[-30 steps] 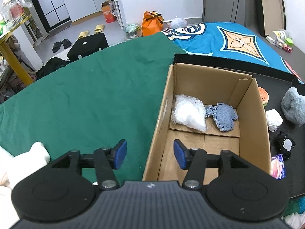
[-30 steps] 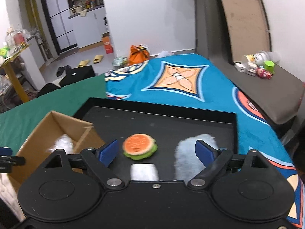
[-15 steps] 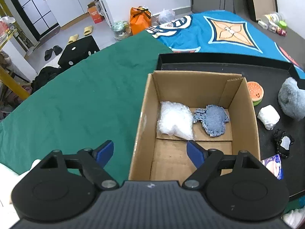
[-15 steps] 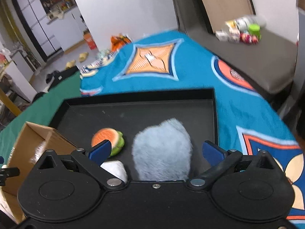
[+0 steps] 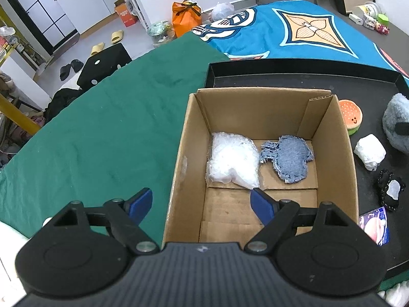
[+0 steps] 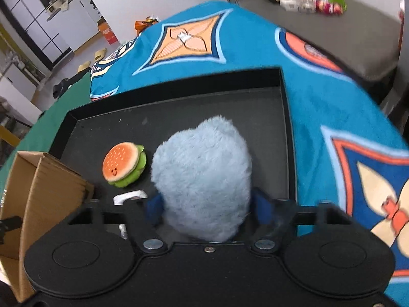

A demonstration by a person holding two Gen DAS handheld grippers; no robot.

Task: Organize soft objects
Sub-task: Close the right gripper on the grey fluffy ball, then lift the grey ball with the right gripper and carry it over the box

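An open cardboard box [image 5: 334,133] holds a clear bubble-wrap bag [image 5: 232,158] and a blue denim patch [image 5: 291,158]. My left gripper [image 5: 202,204] is open and empty, straddling the box's near left wall. My right gripper [image 6: 204,208] is closed on a fluffy grey-blue plush [image 6: 202,179] in the black tray [image 6: 179,84]. The plush also shows at the right edge of the left wrist view [image 5: 397,125]. A burger plush [image 6: 124,163] lies to its left, between it and the box [image 6: 43,192].
In the tray beside the box lie a white wad [image 5: 369,151], a black lacy item [image 5: 389,192] and a printed packet [image 5: 374,227]. The tray sits on a green cloth [image 5: 102,128] and a blue patterned cloth [image 6: 319,97].
My right gripper moved forward over the grey-blue plush and its fingers closed on it. My left gripper opened wider and rose over the box's near left wall.
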